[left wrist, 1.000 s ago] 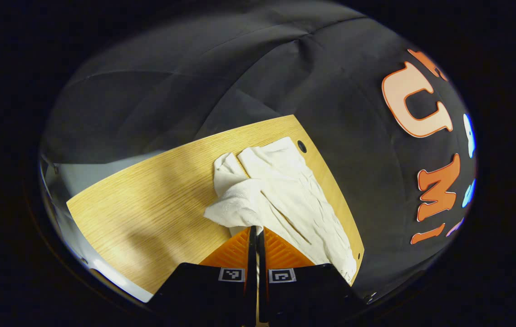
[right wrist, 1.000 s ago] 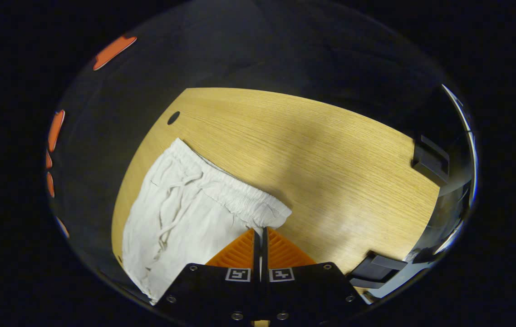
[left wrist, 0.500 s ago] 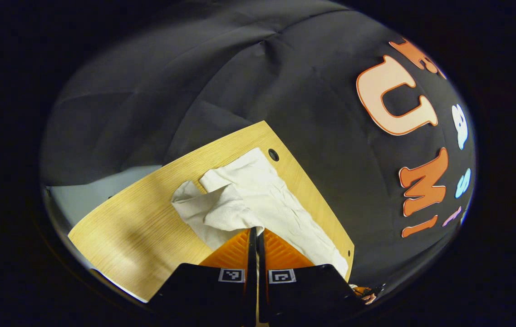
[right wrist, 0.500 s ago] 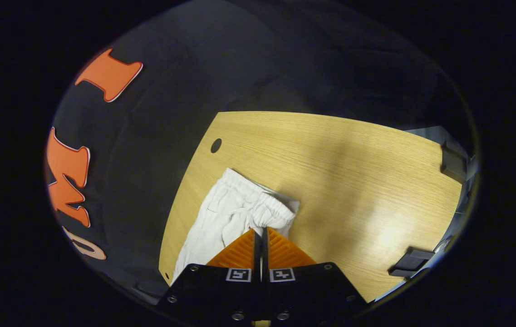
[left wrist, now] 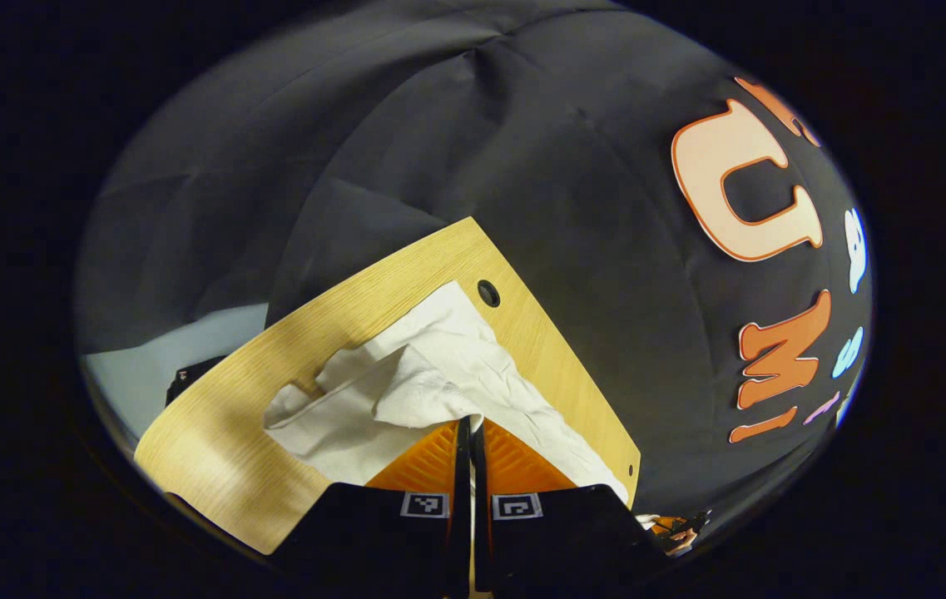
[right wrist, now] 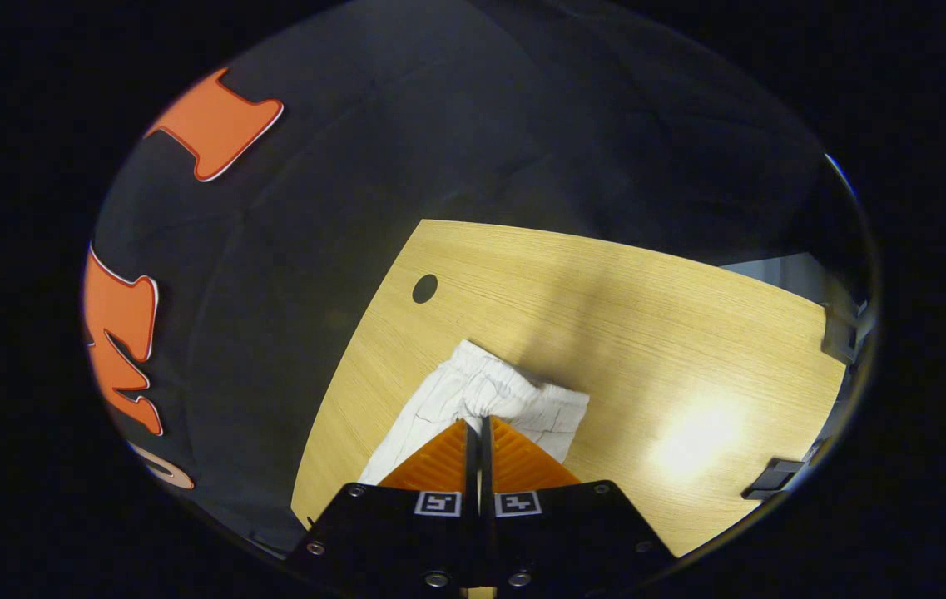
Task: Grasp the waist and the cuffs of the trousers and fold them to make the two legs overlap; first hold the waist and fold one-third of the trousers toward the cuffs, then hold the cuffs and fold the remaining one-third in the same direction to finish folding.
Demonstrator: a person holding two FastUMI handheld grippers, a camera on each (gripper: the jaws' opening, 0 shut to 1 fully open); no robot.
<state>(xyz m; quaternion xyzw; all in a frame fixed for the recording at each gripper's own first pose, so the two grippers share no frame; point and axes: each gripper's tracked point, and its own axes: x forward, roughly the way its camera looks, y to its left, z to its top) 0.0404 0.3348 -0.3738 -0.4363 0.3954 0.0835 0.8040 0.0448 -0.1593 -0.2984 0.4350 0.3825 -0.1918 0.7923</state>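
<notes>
Trousers [left wrist: 448,366]: thin, crinkled matt cloth, gathered elastic waistband [right wrist: 496,391]. Table [right wrist: 647,333]: smooth wood-grain top, slight sheen at right of frame. Booth wall [left wrist: 439,141]: matt creased cloth.

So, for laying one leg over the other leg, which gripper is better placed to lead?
Probably the left gripper: it pinches a lifted leg of the trousers, already raised above the table. The right gripper pinches the waistband.
</notes>
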